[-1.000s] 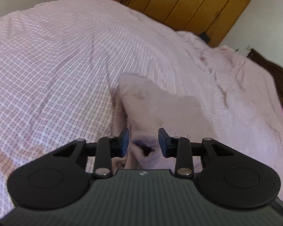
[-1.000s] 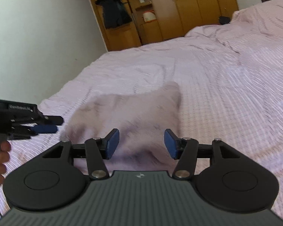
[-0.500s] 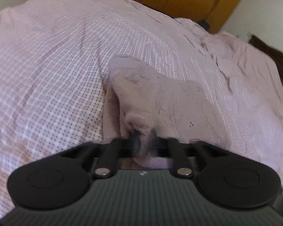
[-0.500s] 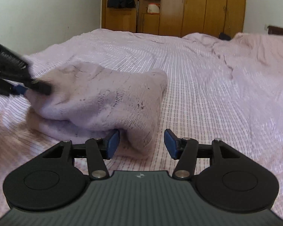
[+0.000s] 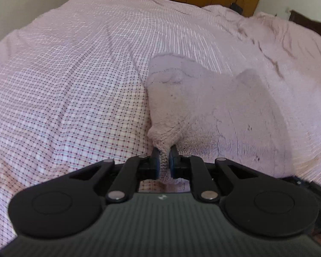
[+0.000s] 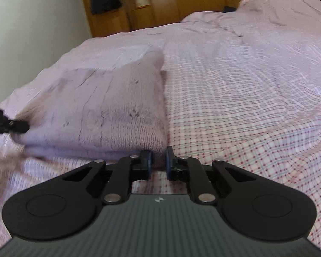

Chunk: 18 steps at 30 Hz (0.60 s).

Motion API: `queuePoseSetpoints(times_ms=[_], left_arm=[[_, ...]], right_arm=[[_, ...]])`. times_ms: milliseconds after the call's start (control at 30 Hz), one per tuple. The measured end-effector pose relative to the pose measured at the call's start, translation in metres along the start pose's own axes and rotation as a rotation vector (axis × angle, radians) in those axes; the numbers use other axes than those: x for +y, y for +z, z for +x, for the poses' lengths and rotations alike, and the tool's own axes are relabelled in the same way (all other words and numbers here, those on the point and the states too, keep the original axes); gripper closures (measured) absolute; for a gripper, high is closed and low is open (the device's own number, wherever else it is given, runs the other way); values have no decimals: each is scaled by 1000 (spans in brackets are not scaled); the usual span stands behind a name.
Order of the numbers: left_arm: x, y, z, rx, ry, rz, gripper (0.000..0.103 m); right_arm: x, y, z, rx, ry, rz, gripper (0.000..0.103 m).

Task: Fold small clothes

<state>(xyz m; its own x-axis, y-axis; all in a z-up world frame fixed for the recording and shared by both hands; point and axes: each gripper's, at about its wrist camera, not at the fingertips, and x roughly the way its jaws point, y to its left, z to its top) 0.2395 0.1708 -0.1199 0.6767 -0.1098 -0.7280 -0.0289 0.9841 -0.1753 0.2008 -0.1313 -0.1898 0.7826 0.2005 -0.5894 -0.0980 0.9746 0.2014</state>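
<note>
Garment: the small lilac knit garment [image 5: 214,107] you are folding lies on the bed, already doubled into layers, its stacked edges showing at the near side in the right wrist view [image 6: 100,111].
Garment's place: it sits on the checked bedspread [image 5: 64,90], toward the bed's near edge, with open bedspread on both sides of it.
Left gripper: your left gripper [image 5: 164,162] has its jaws clenched on a bunched near corner of the garment; the knit is squeezed between the blue pads [image 5: 156,165] and bulges out just ahead of them.
Left pose: you hold it tilted steeply down toward the bed, low over the bedspread, fingers pointing along the garment's left edge.
Right gripper: your right gripper [image 6: 159,162] has just been closing its jaws, and the garment's near right corner stands between the pads [image 6: 149,163]. The view there is blurred, so the pads seem to press on the knit, though a thin gap cannot be ruled out.
Right pose: it points down at a shallower slant, close to the bedspread, its tips at the folded corner.
Across views: your left gripper [image 6: 19,126] shows at the left edge of the right wrist view, blurred, at the garment's other near corner.
Beyond: wooden wardrobes [image 6: 182,0] stand past the bed's far end, beside a pale wall [image 6: 32,21].
</note>
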Motion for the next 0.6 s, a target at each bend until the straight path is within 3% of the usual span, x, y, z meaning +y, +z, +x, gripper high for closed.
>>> queuePoseSetpoints(times_ms=[167, 300, 433, 500, 600], left_arm=[[13, 3, -15, 0, -75, -56, 78], [22, 2, -26, -36, -99, -94, 63], [31, -3, -29, -12, -74, -107, 63], [36, -7, -33, -6, -60, -112, 63], [46, -13, -43, -4, -67, -123, 62]], right_arm=[[-13, 4, -20, -2, 89, 13, 89], [12, 6, -50, -69, 100, -167, 87], [59, 14, -67, -128, 162, -330, 68], [90, 13, -59, -125, 201, -463, 46], [129, 4, -36, -120, 273, -638, 42]])
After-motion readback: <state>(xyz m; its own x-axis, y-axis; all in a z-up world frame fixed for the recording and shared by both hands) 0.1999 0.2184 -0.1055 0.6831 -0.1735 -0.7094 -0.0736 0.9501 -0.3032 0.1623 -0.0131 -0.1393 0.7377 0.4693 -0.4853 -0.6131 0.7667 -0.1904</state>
